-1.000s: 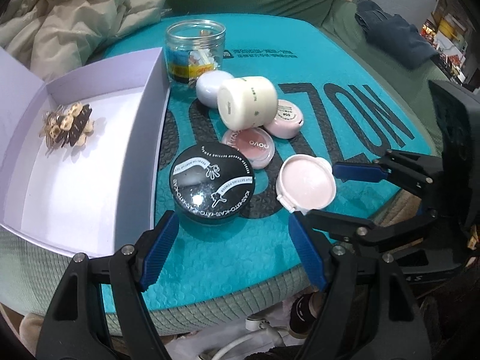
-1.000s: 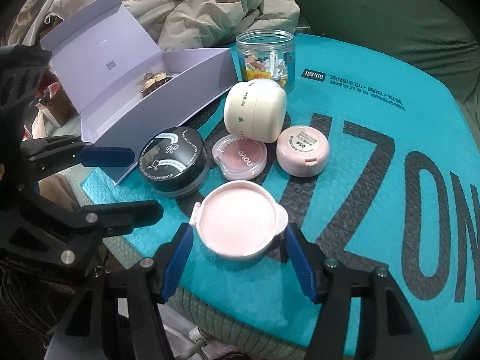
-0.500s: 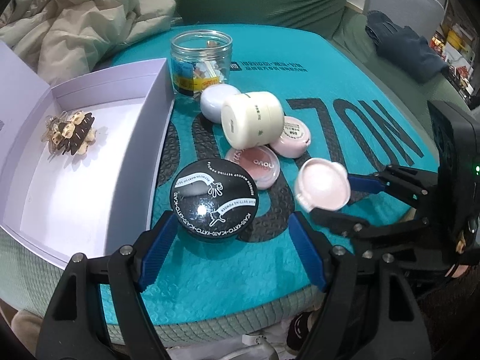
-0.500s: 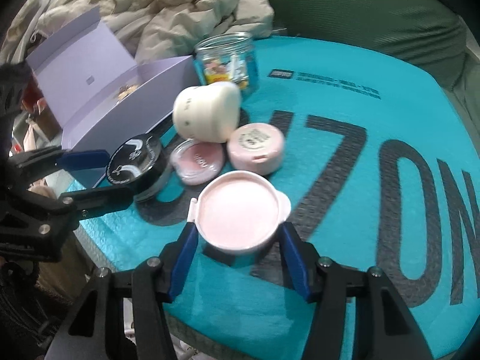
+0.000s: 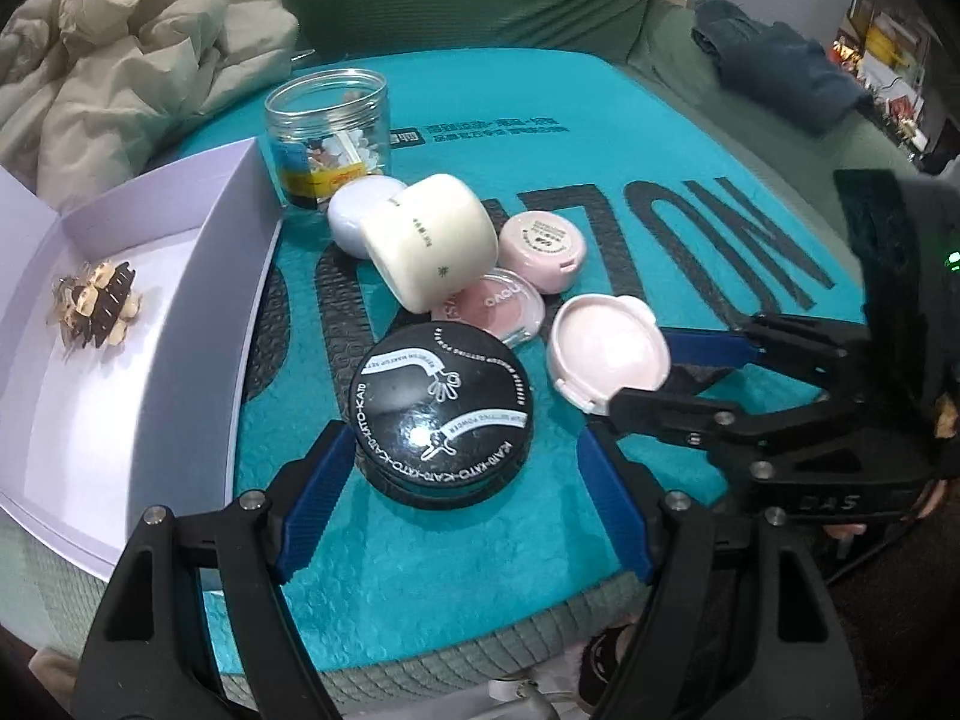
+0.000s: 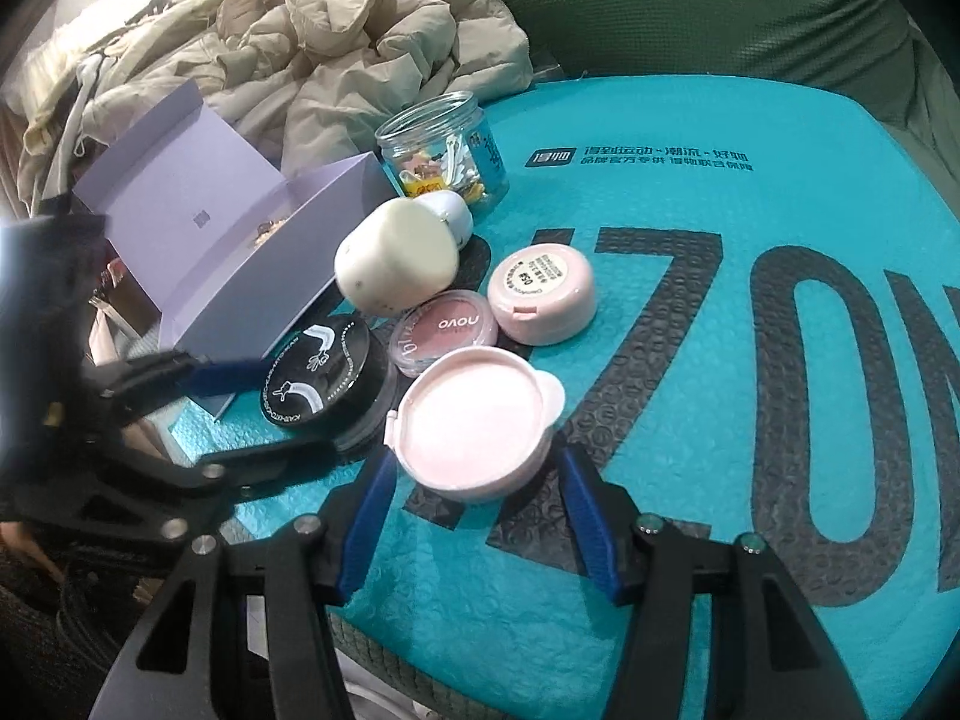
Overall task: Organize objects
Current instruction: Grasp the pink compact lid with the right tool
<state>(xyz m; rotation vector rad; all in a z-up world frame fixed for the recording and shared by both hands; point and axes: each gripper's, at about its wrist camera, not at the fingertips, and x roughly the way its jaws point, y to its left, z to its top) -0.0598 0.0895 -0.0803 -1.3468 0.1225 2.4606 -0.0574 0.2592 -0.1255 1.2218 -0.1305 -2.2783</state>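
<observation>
A black round powder compact [image 5: 441,414] lies on the teal mat [image 5: 630,168]. My left gripper [image 5: 466,441] straddles it, open, with a gap at the right pad. A pale pink compact [image 6: 474,420] sits tilted between the blue pads of my right gripper [image 6: 478,459], which is shut on it. The left wrist view shows that pink compact [image 5: 609,354] tipped up at the right gripper [image 5: 648,372]. Behind them lie a novo blush pan [image 5: 504,306], a labelled pink compact [image 5: 543,249], a cream jar [image 5: 432,240] on its side and a white round case [image 5: 354,210].
An open lilac box [image 5: 150,360] stands at the left with a hair clip [image 5: 96,306] inside. A clear plastic jar [image 5: 330,132] of small items stands behind the cluster. A beige jacket [image 5: 120,60] lies at the back left, a dark cloth [image 5: 780,72] at the back right.
My right gripper closed on the pale pink compact and tipped it up. My left gripper moved forward until its fingers stood on both sides of the black compact.
</observation>
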